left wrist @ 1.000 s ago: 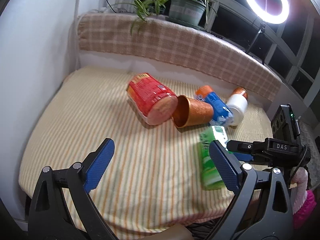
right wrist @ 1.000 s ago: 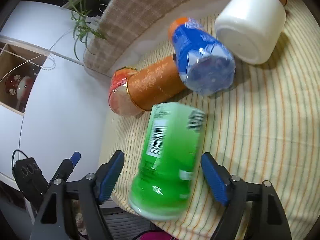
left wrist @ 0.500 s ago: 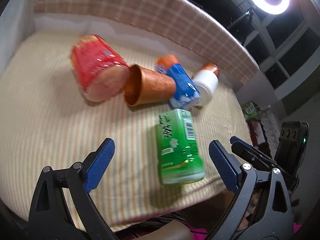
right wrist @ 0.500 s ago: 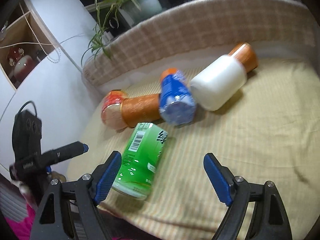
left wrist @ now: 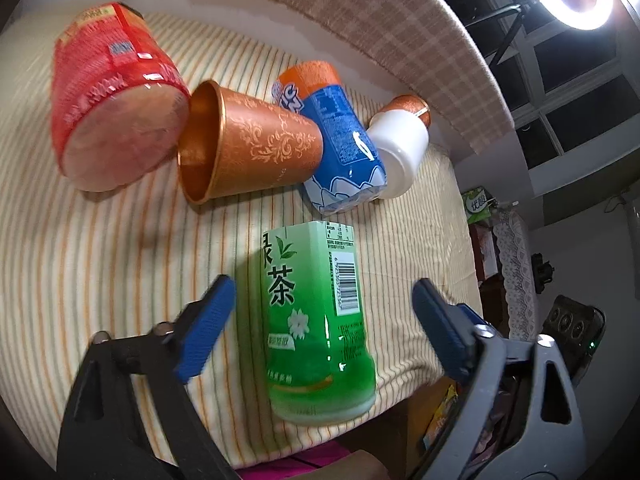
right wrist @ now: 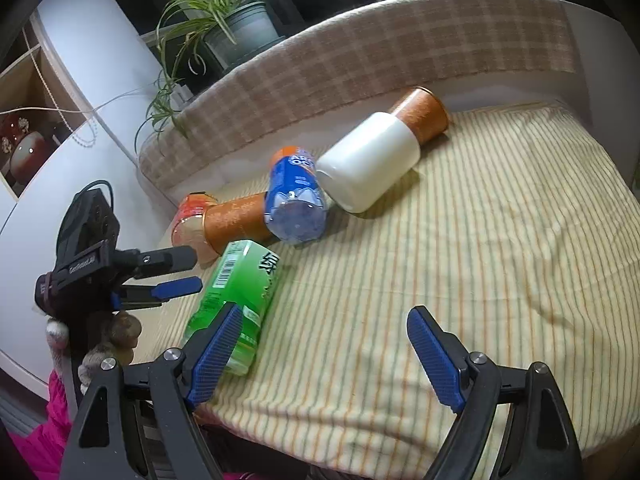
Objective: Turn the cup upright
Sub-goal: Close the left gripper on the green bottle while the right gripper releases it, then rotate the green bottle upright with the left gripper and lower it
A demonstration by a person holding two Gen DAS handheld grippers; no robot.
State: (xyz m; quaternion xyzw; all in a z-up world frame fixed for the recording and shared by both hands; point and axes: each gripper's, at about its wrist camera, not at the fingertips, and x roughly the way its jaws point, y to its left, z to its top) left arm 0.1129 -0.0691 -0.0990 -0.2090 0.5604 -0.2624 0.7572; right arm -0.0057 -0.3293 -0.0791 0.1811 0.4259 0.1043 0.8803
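A copper-orange cup (left wrist: 248, 144) with an embossed pattern lies on its side on the striped cloth, mouth toward the left; the right wrist view shows the cup (right wrist: 236, 222) from its side. A green tea bottle (left wrist: 316, 312) lies flat near the front edge, seen as the green bottle (right wrist: 236, 292) in the right wrist view. My left gripper (left wrist: 320, 328) is open, its blue pads straddling the green bottle without touching it. My right gripper (right wrist: 326, 358) is open over bare cloth to the right of that bottle. The left gripper (right wrist: 176, 276) also shows from the side.
A red-labelled jar (left wrist: 108, 92), a blue bottle (left wrist: 336, 140) and a white jar with a copper lid (left wrist: 400, 144) lie on their sides around the cup. A plaid bolster (right wrist: 360, 68) runs along the back. The cloth's front edge (right wrist: 360, 432) is close.
My left gripper has swung in low over the green bottle, which now lies between its pads. My right gripper has drawn back and to the right, off the bottle.
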